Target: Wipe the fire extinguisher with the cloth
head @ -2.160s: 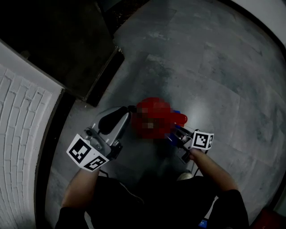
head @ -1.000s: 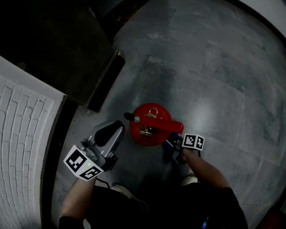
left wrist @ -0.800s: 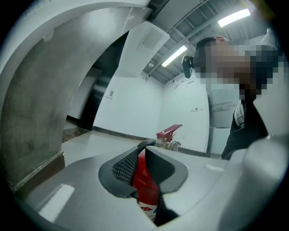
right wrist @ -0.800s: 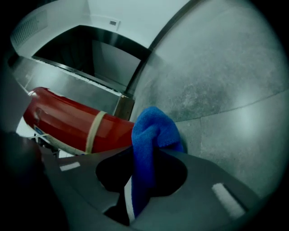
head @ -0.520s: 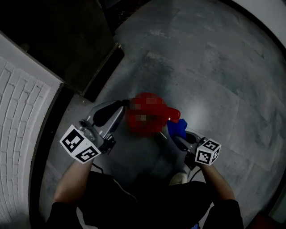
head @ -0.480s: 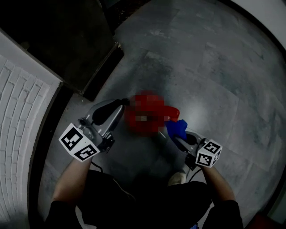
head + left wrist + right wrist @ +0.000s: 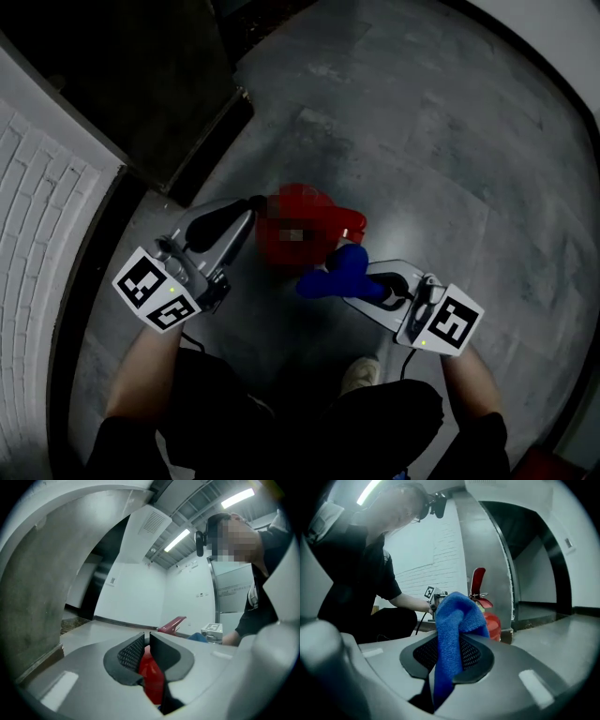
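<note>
**Cloth in the tongs, extinguisher not yet touched**

The fire extinguisher [image 7: 319, 211] stands upright on the grey floor [image 7: 450, 141], directly in front of me and not far from the white brick wall [image 7: 37, 216]. From my head I look down on its red top, and a part of it is covered by a blurred patch.

My right tongs [image 7: 449, 640] are closed on the blue cloth [image 7: 457, 616]. The cloth is pinched between the two pads. A thick fold stands up above the pads and a tail hangs down under them. In the head view the cloth is just beside the near side of the extinguisher. I cannot tell if it touches the red body already; I think there is a small gap.

My left tongs [image 7: 146, 637] are almost fully together, with only a thin slit between the pads, and I see nothing held in them. The red body shows through the slit, below the tips. In the head view these tongs lie against the left side of the extinguisher, or very near to it.

I judge that the step in hand is bringing the cloth to the extinguisher; the wiping itself seems to be at its beginning or between two strokes. The next move calls for pressing the loose fold flat on the red wall and sliding it around the curve, under the red lever [image 7: 478, 581]. The cloth must stay firmly pinched. The left tongs should steady the body, because a push from the side can tip a tall cylinder.
</note>
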`<state>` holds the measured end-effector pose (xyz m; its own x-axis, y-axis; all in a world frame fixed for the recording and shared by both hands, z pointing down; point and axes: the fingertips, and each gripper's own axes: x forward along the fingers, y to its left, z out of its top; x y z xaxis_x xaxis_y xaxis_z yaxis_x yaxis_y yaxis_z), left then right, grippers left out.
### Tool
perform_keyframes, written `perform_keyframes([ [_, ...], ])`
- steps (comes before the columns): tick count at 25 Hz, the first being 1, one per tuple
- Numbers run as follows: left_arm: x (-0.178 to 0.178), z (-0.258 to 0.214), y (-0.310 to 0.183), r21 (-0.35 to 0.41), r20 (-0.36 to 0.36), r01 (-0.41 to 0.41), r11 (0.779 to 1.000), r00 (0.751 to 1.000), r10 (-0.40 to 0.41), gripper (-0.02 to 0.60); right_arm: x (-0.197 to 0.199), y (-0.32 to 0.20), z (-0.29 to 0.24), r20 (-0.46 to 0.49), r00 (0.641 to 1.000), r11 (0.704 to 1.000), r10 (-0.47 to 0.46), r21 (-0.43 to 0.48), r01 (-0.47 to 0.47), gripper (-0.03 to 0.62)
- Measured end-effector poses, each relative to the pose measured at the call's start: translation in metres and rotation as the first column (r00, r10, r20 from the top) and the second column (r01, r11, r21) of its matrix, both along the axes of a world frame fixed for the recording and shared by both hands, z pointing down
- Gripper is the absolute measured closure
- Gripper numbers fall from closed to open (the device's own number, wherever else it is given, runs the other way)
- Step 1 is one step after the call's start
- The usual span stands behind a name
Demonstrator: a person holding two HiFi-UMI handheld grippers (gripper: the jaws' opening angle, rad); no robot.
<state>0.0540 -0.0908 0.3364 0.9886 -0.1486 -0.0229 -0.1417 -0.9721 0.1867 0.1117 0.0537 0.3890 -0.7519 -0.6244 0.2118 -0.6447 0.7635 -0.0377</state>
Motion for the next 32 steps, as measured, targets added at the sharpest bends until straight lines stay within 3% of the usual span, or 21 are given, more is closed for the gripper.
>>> perform_keyframes([
  [7,-0.006,-0.006,0.012,0.027,0.010,-0.020,0.999,1.000,0.020,0.546,-0.010,-0.024,0.019,-0.014,0.999,0.997,-0.029,-0.067,0.028,0.526],
  [18,-0.007,0.000,0.015,0.006,0.021,-0.062,0.998,0.998,0.062,0.546,-0.010,-0.027,0.119,-0.103,0.994,0.966,-0.039,-0.257,0.011,0.526],
  [32,-0.011,0.008,0.014,-0.014,0.046,-0.080,0.997,0.996,0.080,0.546,-0.011,-0.031,0.240,-0.096,0.995,0.844,0.013,-0.533,-0.062,0.526],
])
